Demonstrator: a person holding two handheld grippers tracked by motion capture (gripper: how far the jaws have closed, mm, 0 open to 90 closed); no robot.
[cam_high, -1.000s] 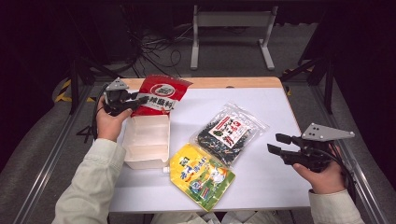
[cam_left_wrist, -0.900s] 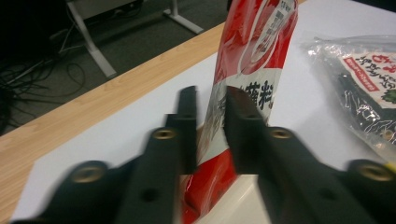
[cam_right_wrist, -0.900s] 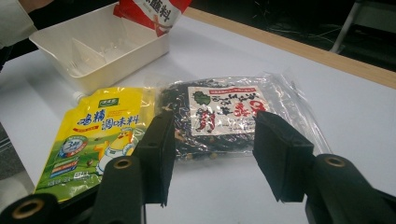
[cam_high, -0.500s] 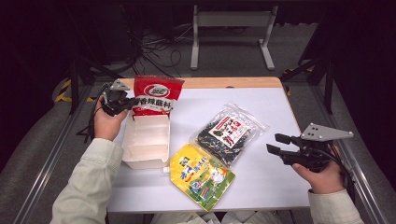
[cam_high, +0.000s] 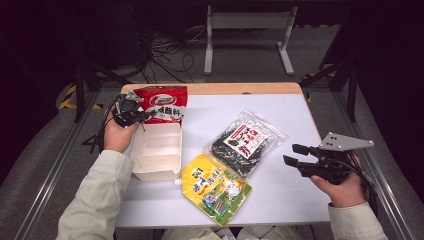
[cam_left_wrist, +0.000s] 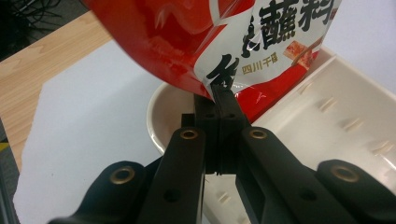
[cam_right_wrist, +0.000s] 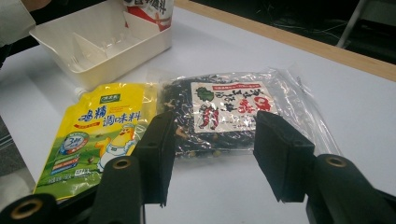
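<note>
while left gripper (cam_left_wrist: 219, 100) pinches one red pouch (cam_high: 162, 102), right gripper (cam_high: 295, 154) spread; three pouches, one white tray (cam_high: 156, 159).

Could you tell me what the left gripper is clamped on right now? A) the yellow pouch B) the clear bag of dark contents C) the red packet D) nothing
C: the left gripper has its jaws closed on the red packet's edge above the white tray.

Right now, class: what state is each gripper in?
Left gripper: jaws have just closed, shut on the red packet.
Right gripper: open, holding nothing.
</note>
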